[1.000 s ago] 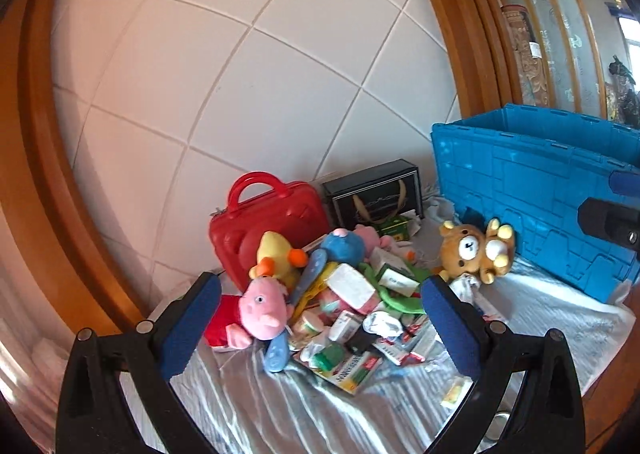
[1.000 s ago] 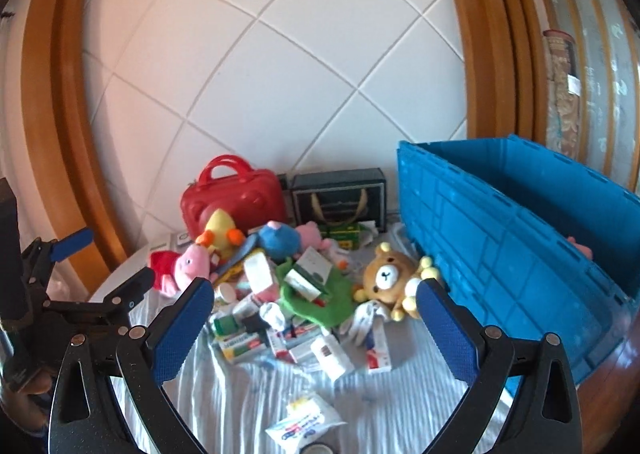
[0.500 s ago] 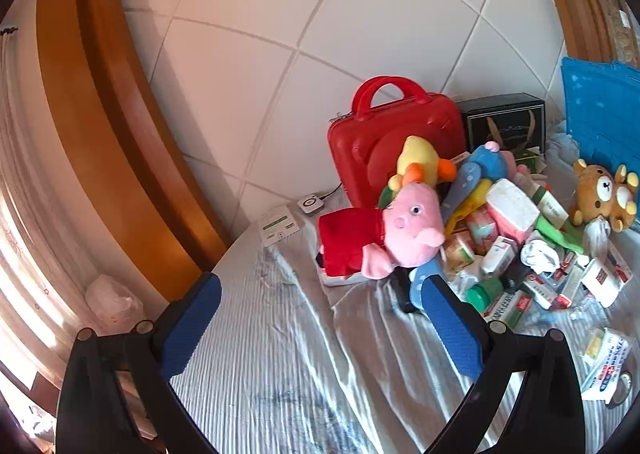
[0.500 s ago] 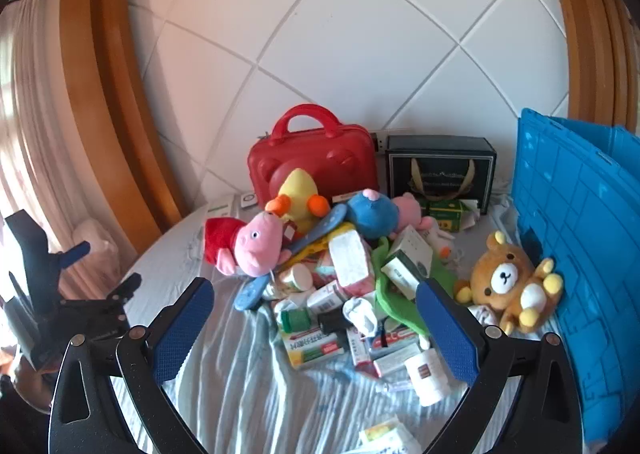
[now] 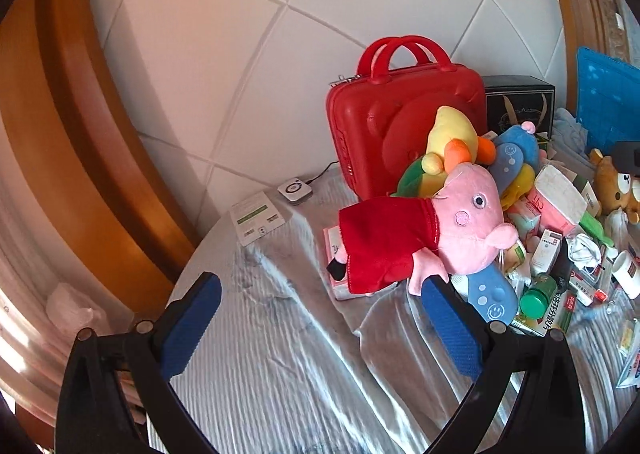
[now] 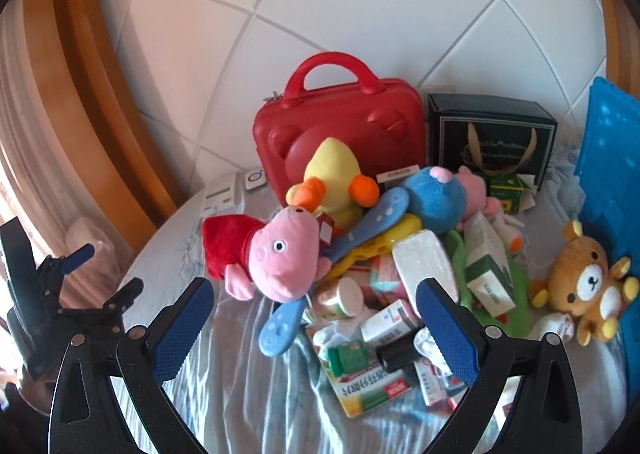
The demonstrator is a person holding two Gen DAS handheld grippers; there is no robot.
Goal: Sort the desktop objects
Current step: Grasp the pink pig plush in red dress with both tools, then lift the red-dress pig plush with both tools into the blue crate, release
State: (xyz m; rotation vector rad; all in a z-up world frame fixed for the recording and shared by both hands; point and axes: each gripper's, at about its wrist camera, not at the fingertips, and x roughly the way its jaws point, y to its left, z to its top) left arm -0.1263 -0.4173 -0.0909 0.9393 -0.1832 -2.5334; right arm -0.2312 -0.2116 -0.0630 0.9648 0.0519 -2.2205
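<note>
Desktop objects heaped at table's back edge, by the wall: blue crate (image 6: 612, 190) at right edge, red case (image 5: 404, 126) behind pile, pink pig plush (image 5: 424, 234) on pile's left side, bear plush (image 6: 584, 290) against crate, medicine boxes (image 6: 372, 386) in front. Left gripper (image 5: 320, 318) and right gripper (image 6: 316, 330) both spread wide, empty. Likely pig first: straddle its body, not the dress, close firmly, lift clear without dragging boxes.

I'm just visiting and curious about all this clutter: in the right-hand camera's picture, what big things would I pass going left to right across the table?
Pink pig toy in a red dress → yellow duck toy → round blue plush → black gift box → brown teddy bear → blue crate.
</note>
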